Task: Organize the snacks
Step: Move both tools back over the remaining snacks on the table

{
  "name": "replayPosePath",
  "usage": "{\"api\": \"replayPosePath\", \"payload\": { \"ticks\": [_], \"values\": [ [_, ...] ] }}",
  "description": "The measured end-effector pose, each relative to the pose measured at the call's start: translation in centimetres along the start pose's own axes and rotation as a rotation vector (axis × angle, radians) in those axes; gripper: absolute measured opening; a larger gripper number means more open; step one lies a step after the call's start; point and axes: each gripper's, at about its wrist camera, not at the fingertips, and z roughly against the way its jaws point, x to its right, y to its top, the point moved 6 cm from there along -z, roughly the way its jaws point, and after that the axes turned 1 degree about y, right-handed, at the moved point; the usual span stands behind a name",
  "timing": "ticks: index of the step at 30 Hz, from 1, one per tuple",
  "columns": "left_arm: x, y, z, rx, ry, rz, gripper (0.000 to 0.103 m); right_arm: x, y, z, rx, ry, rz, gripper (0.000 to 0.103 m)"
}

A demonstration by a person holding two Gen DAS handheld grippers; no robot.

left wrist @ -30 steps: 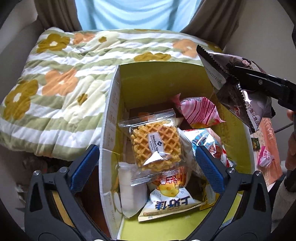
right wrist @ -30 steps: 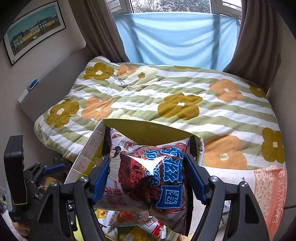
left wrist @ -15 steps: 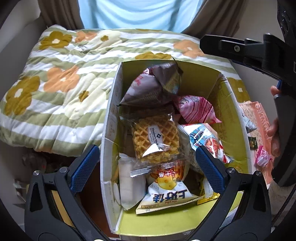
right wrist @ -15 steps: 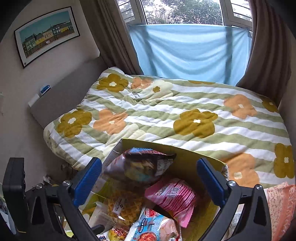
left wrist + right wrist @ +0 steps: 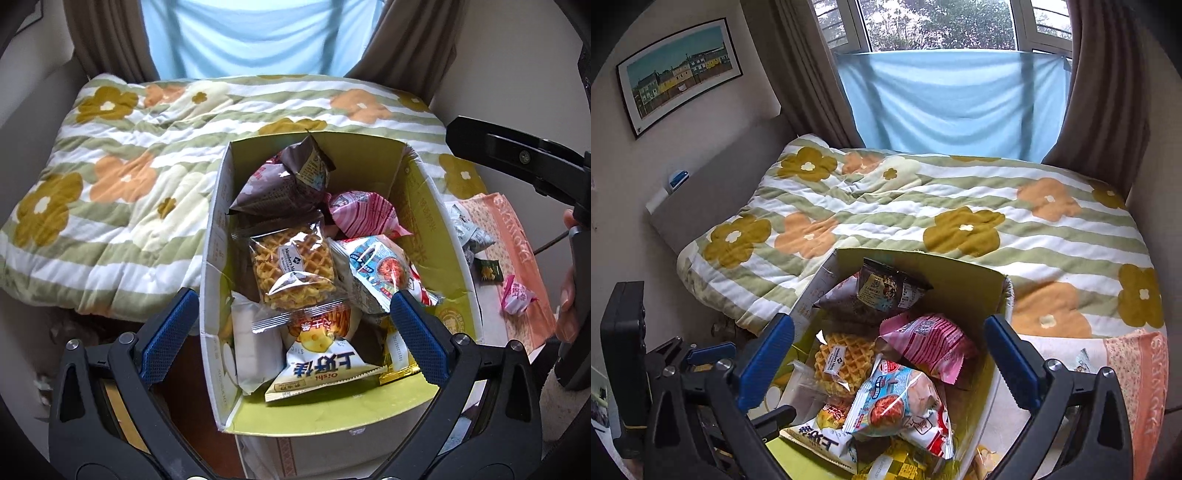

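Both your grippers, left (image 5: 291,325) and right (image 5: 888,358), hang spread wide and empty over the box (image 5: 436,221). Beyond its right wall, small packets (image 5: 517,297) lie loose on the pink cloth (image 5: 517,236), well right of your left gripper. They look light, crinkly and slippery; pinch one by its sealed edge, since contents may crush.

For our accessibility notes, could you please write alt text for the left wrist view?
An open cardboard box beside a flowered quilt holds snack packets: a waffle pack on top, a brown bag at the far end. The open left gripper hovers empty above; more packets lie outside, right.
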Motion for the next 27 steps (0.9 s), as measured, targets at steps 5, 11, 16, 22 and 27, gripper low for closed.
{"api": "replayPosePath", "payload": {
  "ticks": [5,11,16,22,27],
  "values": [
    [2.4,-0.1,2.2,0.052,-0.046,-0.049,0.103,1.1,-1.2,4.4,0.043,-0.046,-0.039,0.102],
    [6.7,-0.1,3.6,0.079,-0.076,-0.08,0.103,4.9,-3.2,9.7,0.066,-0.12,-0.076,0.102],
    [12.0,-0.1,3.9,0.091,-0.079,-0.113,0.103,9.5,-5.0,13.5,0.087,-0.166,-0.08,0.102],
    [20.2,-1.0,2.9,0.066,-0.074,-0.09,0.103,15.9,-7.3,16.1,0.072,-0.147,-0.094,0.102],
    [26.3,-2.8,0.6,0.027,0.001,-0.083,0.103,21.3,-9.5,16.7,0.017,-0.13,-0.052,0.102]
  ]
}}
